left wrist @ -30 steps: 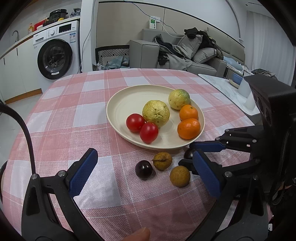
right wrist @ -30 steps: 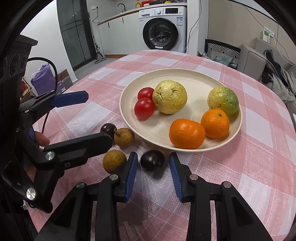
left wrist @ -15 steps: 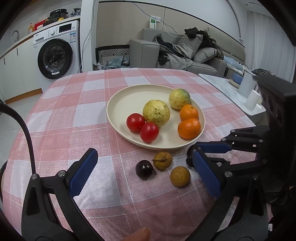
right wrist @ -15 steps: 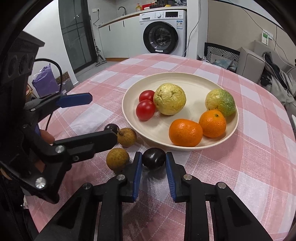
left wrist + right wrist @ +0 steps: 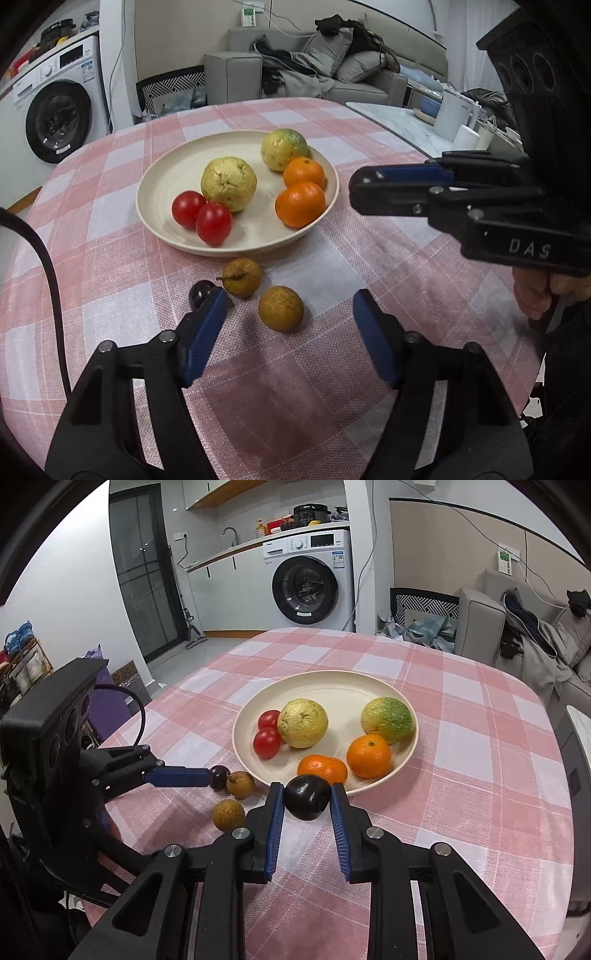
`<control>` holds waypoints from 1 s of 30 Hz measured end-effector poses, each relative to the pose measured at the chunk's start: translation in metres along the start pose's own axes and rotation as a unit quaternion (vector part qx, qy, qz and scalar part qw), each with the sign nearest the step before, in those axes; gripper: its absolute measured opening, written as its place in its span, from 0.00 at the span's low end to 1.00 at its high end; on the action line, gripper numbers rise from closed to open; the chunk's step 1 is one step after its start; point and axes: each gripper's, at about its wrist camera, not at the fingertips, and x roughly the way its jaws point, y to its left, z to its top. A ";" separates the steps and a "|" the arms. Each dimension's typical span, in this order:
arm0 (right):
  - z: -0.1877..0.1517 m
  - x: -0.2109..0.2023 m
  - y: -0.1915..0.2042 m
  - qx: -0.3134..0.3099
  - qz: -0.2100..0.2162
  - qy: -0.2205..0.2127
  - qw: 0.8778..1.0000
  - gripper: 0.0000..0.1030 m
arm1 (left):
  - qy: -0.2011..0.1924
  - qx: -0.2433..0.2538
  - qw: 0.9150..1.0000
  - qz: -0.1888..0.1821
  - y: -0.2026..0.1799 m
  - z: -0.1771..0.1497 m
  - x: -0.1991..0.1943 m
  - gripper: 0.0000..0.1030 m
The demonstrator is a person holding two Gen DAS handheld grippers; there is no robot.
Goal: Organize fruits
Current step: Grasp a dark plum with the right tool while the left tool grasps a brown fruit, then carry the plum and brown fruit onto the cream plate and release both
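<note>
**Fruits counted on and beside the plate**

The plate (image 5: pixel 369 686) on the checked surface (image 5: pixel 480 775) holds six fruits: two red tomatoes (image 5: pixel 266 742), two yellow-green guavas (image 5: pixel 303 722) and two oranges (image 5: pixel 368 757). Beside the plate lie two brown longans (image 5: pixel 280 308) and one dark plum (image 5: pixel 199 292). The right hand-held gripper (image 5: pixel 307 796) is closed on a second dark plum (image 5: pixel 306 802), held above the cloth near the plate rim. The left hand-held gripper (image 5: pixel 290 321) has just been closing and is about half open; one longan lies between its fingers, which do not touch it.
</note>
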 end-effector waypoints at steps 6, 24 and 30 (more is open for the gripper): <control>-0.002 -0.001 -0.004 0.005 0.001 0.001 1.000 0.25 | 0.026 -0.020 0.999 -0.018 0.006 -0.002 0.011 0.42; -0.006 0.008 -0.005 0.006 0.004 0.007 1.000 0.25 | -0.023 -0.027 0.999 -0.021 0.015 0.004 -0.001 0.23; -0.005 0.008 -0.004 0.009 0.005 -0.002 1.000 0.25 | -0.058 -0.049 0.997 -0.007 0.031 0.011 -0.017 0.23</control>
